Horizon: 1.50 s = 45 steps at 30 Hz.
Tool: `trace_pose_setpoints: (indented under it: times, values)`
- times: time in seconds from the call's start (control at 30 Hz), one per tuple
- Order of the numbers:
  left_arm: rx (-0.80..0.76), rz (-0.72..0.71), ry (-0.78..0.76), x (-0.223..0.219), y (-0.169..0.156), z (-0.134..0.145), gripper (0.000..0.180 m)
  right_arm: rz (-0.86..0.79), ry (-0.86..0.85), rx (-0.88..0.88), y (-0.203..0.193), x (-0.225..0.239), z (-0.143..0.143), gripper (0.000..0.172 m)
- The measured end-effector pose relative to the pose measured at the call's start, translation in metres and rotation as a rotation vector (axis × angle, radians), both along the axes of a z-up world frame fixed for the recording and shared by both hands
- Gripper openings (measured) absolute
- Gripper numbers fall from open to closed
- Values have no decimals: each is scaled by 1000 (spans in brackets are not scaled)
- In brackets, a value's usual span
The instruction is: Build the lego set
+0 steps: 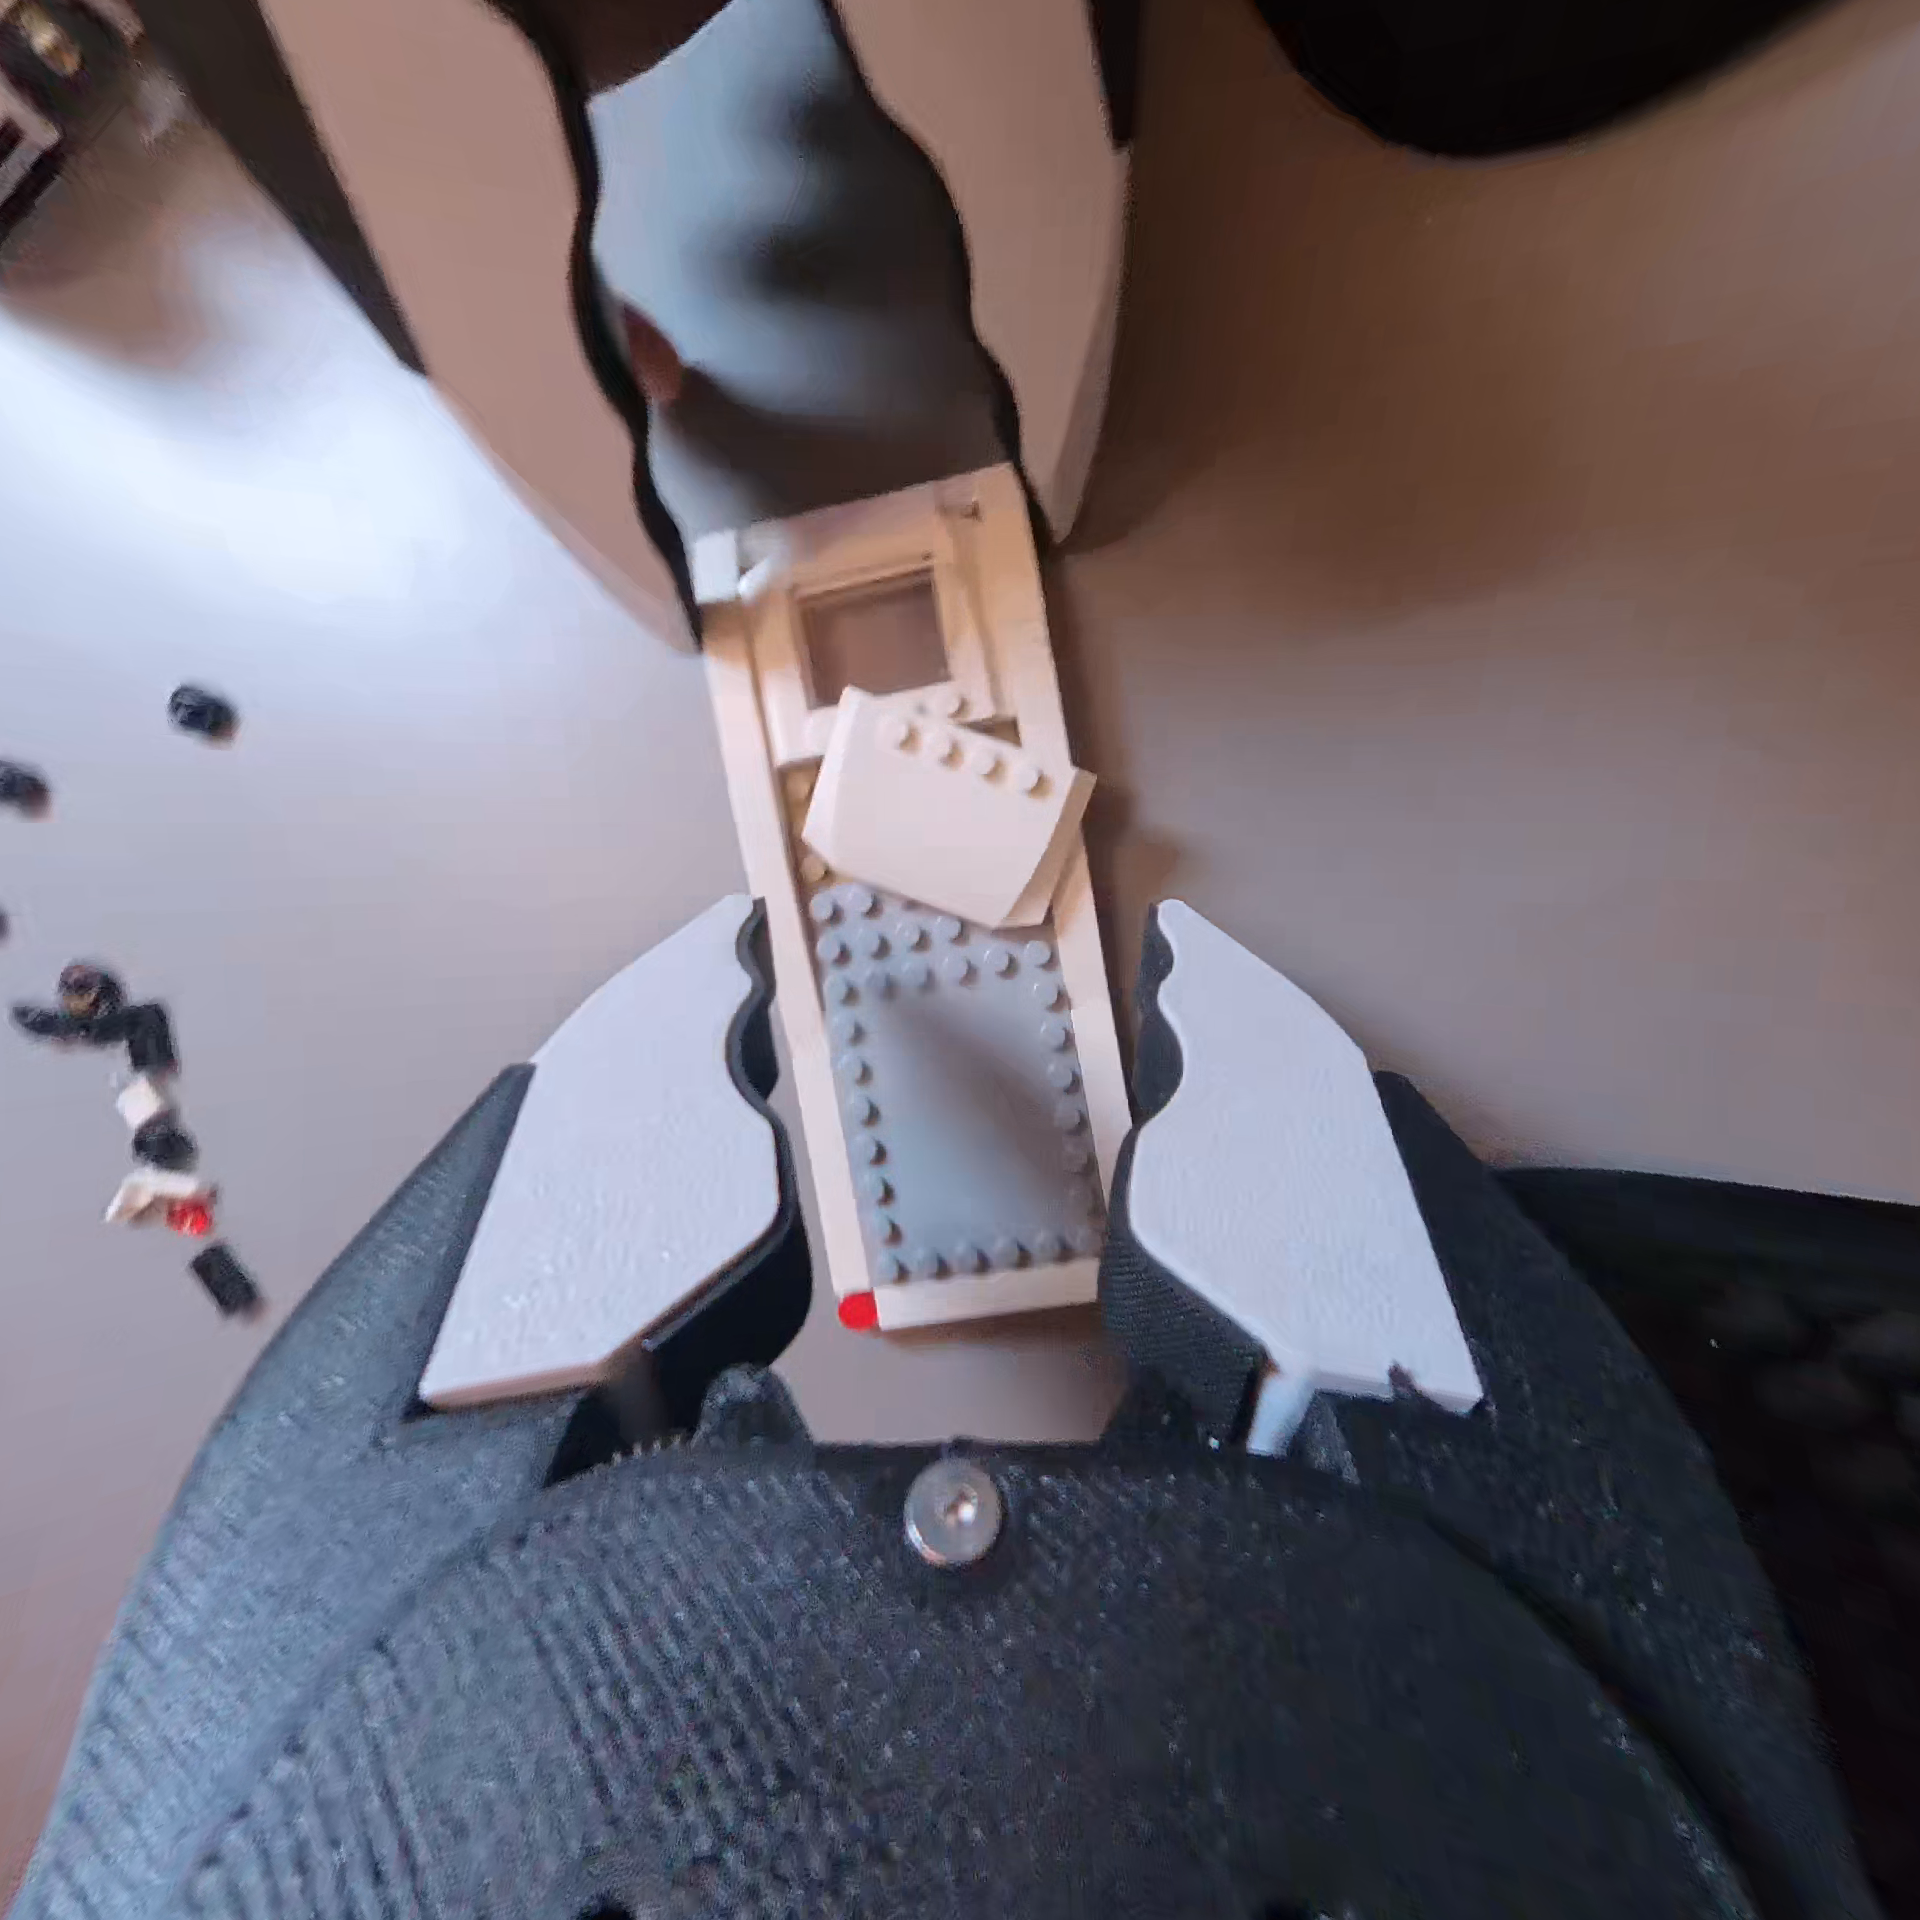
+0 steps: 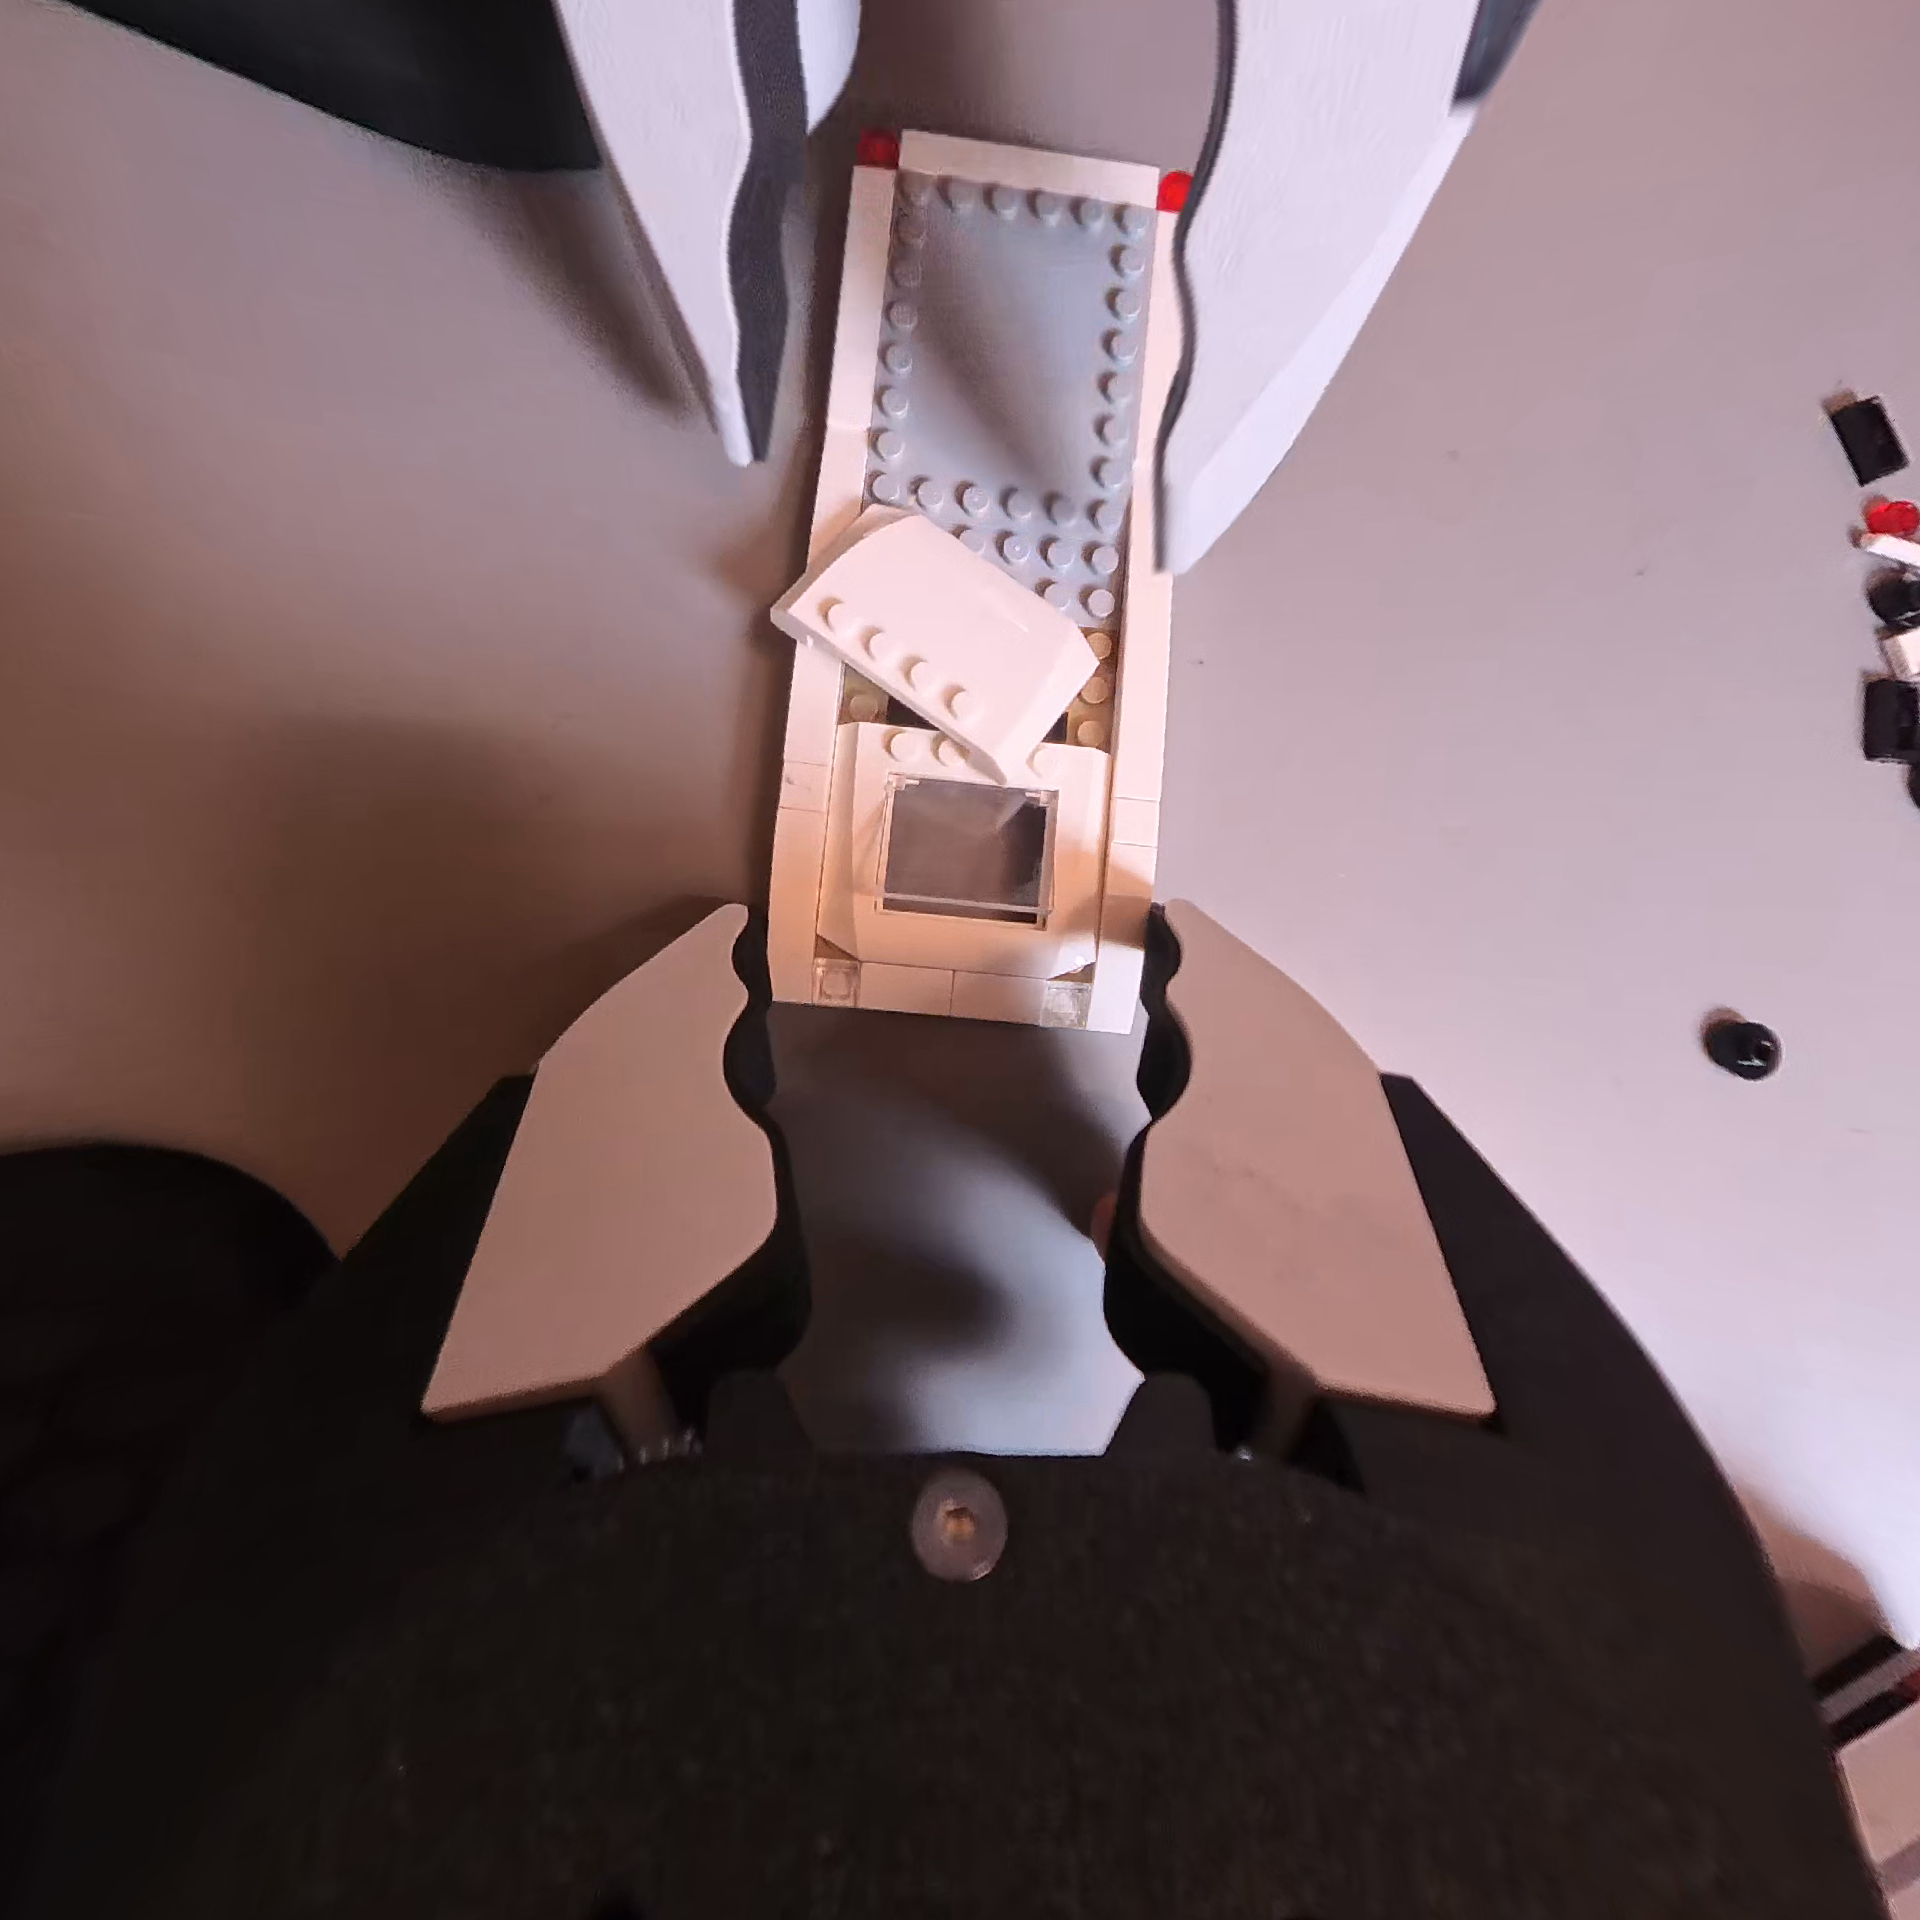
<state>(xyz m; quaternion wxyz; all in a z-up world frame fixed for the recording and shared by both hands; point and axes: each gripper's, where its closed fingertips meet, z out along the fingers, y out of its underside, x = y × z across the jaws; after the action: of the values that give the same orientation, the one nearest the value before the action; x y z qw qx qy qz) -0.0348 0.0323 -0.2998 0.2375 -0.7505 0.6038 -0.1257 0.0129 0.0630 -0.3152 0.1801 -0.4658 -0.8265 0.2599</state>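
Two grippers [image 2: 956,966] [image 1: 951,987] clamp one white brick vehicle [image 2: 1138,727]; two red studs [image 2: 1174,192].

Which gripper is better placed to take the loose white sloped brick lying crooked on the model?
Probably left: the left gripper ends right beside the sloped brick, while the right gripper stands at the far end of the model, behind the windscreen piece.

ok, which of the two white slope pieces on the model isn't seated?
The plain slope with the four-stud row: it lies askew, overhanging the model edge. The windscreen slope sits square.
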Motion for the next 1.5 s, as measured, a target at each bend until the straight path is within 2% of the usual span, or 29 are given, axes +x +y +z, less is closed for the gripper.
trace_pose_setpoints:
  times: [0.1, 0.27, 0.4, 0.5, 0.67, 0.97, 1.07, 1.33, 1.4, 1.5]
  values:
    - [-48, -56, -47, 12, 2, -4, 68, 19, 12, 0, -1, 1, 0, 68]
    - [-110, -114, -50, 16, 0, -9, 51, 17, 20, -4, 0, 1, 1, 68]
    - [-145, 12, -67, 13, 5, -6, 51, 11, 20, -6, 0, 2, 1, 68]
    - [-151, 178, -77, 5, 11, -5, 51, 11, 17, 0, 0, 1, 0, 68]
    - [-136, 297, -62, 5, 13, -6, 51, 10, 13, 0, 0, 1, 0, 68]
    - [-140, 313, -114, 8, 9, -2, 50, 11, 15, 0, -1, 1, 0, 68]
    - [-115, 293, -101, 4, 10, -5, 45, 13, 16, 0, -1, 1, 0, 68]
    - [-117, 212, -113, 11, 9, -5, 46, 11, 21, 0, -1, 1, 0, 68]
    - [-131, 200, -139, 12, 7, -2, 51, 9, 22, 0, 0, 1, 0, 67]
    - [-133, 208, -191, 12, 8, 6, 49, 9, 23, -1, 0, 1, 0, 67]
